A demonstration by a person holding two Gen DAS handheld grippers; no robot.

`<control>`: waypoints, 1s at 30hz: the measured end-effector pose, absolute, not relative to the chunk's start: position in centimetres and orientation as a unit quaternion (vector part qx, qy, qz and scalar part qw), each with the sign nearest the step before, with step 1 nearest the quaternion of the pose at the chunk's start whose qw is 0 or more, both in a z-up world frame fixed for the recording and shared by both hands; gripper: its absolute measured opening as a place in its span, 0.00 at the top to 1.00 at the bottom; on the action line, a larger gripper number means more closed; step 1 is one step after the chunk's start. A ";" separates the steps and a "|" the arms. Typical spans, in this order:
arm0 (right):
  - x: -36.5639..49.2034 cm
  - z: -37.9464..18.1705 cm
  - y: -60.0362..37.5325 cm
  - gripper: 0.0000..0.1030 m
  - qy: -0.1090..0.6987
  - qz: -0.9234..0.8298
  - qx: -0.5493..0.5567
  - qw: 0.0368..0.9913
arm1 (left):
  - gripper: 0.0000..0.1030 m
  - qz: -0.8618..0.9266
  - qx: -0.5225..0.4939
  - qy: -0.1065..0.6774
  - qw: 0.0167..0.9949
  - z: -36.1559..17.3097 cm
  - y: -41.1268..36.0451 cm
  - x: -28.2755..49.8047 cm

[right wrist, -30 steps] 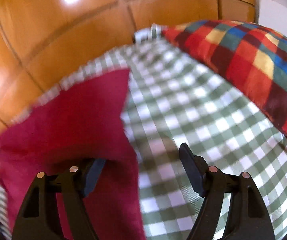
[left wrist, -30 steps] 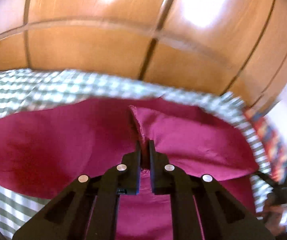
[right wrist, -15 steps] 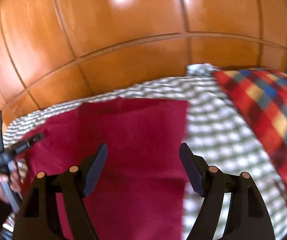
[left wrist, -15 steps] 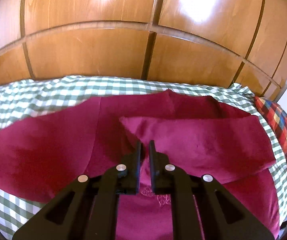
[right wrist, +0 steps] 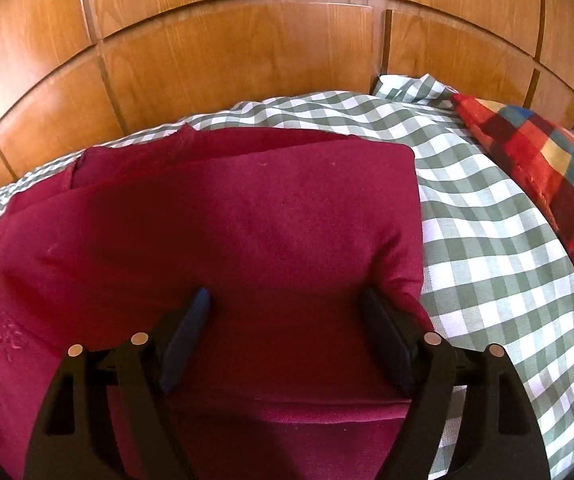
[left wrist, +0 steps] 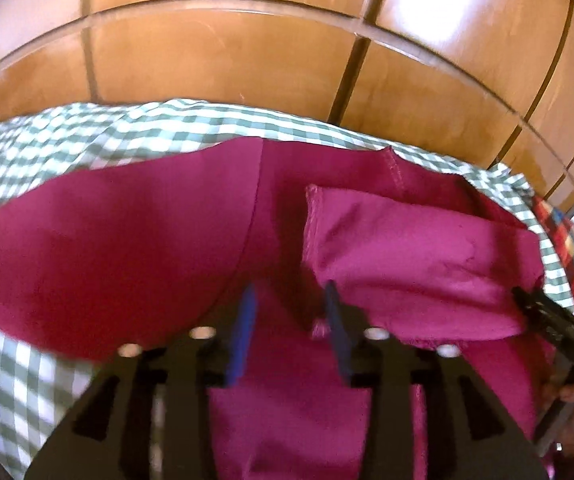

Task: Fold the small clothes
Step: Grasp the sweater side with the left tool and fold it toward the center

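Observation:
A dark red garment [left wrist: 135,248] lies on the green-and-white checked bedsheet [left wrist: 47,148]. Its right part is folded over toward the middle, with a stitched hem [left wrist: 313,220] showing. My left gripper [left wrist: 289,300] is open just above the cloth near that hem and holds nothing. In the right wrist view the same garment [right wrist: 247,220] fills the middle, with its folded right edge [right wrist: 417,216] straight. My right gripper [right wrist: 287,304] is open wide over the folded part, empty. It also shows at the right edge of the left wrist view [left wrist: 547,316].
Wooden panelled doors [right wrist: 247,52] stand right behind the bed. A red multicoloured checked pillow [right wrist: 547,160] lies at the right. Bare checked sheet [right wrist: 487,248] lies between the garment and the pillow.
My left gripper has opened and let go of the folded flap, which now lies on the garment. My right gripper has swung left over the garment, still open.

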State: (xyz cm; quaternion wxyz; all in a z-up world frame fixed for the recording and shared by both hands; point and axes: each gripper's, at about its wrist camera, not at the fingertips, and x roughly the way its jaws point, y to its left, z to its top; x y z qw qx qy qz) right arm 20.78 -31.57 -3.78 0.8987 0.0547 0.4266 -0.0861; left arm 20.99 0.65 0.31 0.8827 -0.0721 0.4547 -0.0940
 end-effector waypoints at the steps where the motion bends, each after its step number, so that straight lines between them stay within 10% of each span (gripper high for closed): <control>1: 20.7 -3.8 -31.6 0.24 0.426 -0.086 0.055 0.899 | 0.58 -0.092 -0.077 0.454 0.883 0.4 1.0 20.4; 10: 20.9 -3.7 -30.8 0.21 0.428 -0.106 0.023 0.897 | 0.57 -0.053 -0.140 0.448 0.881 0.8 7.4 14.1; 17: 20.7 -2.0 -27.9 0.04 0.437 -0.172 -0.076 0.880 | 0.32 0.004 -0.198 0.433 0.879 -0.2 14.9 10.8; 30: 14.9 -3.6 -20.4 0.04 0.427 -0.061 -0.087 0.898 | 0.29 0.058 -0.312 0.397 0.861 -1.2 23.4 7.7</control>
